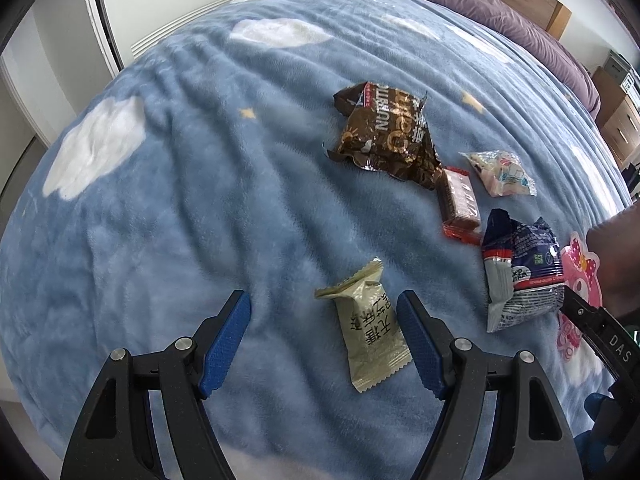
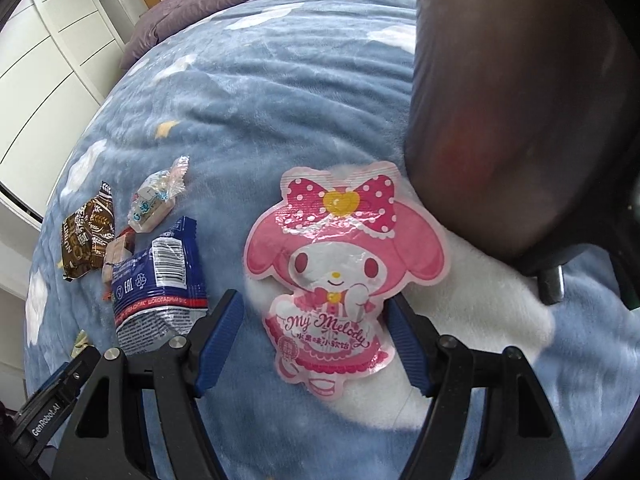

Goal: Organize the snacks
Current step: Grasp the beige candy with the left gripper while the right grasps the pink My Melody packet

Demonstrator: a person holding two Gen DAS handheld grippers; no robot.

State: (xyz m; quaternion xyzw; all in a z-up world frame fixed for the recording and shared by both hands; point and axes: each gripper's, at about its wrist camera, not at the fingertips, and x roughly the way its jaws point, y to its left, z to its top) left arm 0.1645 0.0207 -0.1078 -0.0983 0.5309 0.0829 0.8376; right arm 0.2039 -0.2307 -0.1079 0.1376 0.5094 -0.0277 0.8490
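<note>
On fleecy blue blanket [image 1: 160, 200], crinkly beige sachet [image 1: 366, 328] between wide left tongs [image 1: 324, 340], glossy doll-shaped pouch [image 2: 334, 276] between wide right tongs [image 2: 314, 340].

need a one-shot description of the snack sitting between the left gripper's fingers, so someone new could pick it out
On the blue cloud-print blanket, most snacks lie in a cluster running from the brown bag to the dark blue packet. The target is the pale green packet, lying alone, apart from that cluster, between the open blue pads of the left gripper. It is the only pale, matte wrapper, with zigzag ends and black characters.
</note>
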